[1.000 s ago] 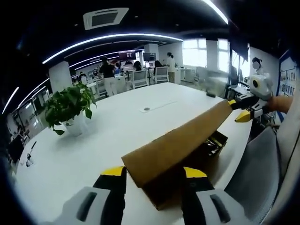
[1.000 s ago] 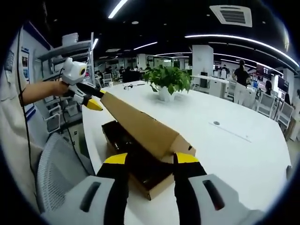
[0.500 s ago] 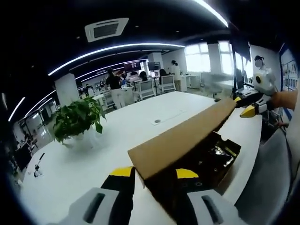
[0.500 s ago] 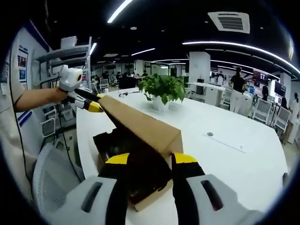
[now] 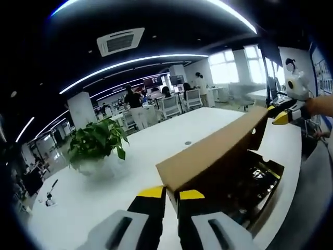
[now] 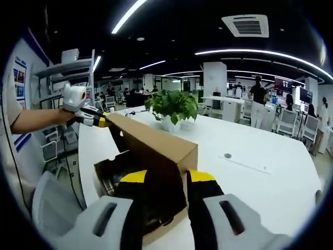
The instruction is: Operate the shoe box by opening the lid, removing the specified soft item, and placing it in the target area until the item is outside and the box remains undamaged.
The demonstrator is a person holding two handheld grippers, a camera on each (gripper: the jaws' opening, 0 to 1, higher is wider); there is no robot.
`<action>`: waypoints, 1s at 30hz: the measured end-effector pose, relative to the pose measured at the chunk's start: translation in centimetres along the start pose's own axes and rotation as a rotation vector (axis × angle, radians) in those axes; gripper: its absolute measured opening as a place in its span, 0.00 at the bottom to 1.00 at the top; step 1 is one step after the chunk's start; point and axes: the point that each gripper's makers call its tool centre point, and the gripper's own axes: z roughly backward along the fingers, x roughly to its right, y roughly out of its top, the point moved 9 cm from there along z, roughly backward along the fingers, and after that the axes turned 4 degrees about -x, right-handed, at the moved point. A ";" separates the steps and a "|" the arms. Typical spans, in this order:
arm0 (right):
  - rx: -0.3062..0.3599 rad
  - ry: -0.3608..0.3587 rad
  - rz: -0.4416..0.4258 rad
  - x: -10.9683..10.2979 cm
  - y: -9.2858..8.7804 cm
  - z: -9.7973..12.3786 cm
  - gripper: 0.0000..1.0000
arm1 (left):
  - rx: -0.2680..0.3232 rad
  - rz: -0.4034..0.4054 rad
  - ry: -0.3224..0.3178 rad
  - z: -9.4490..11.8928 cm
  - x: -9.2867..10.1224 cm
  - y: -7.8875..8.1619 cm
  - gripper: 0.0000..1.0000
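On the white table (image 5: 104, 192) the shoe box (image 6: 156, 208) sits with its lid (image 5: 218, 156) tipped up. Left gripper (image 5: 165, 195) pinches one lid end, right gripper (image 6: 166, 179) straddles the other; can't tell if it's gripping. Lift evenly so you don't tear the hinge.

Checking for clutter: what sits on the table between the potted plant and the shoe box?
Nothing: bare white table between the potted plant and shoe box, right gripper view.

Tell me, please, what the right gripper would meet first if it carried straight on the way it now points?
Most likely the raised cardboard lid of the shoe box: its near end sits right between the right gripper jaws, apparently already touching, though depth is hard to judge.
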 end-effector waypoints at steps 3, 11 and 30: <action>-0.025 -0.020 0.001 0.2 -0.3 -0.4 0.23 | 0.006 0.014 0.006 -0.4 -0.3 0.3 0.06; -0.107 -0.096 -0.004 1.1 -3.3 -1.5 0.13 | 0.022 0.039 0.013 -1.7 -1.1 1.0 0.06; -0.226 -0.125 0.048 3.6 -6.2 -4.8 0.08 | 0.026 0.074 0.015 -4.5 -2.4 1.8 0.06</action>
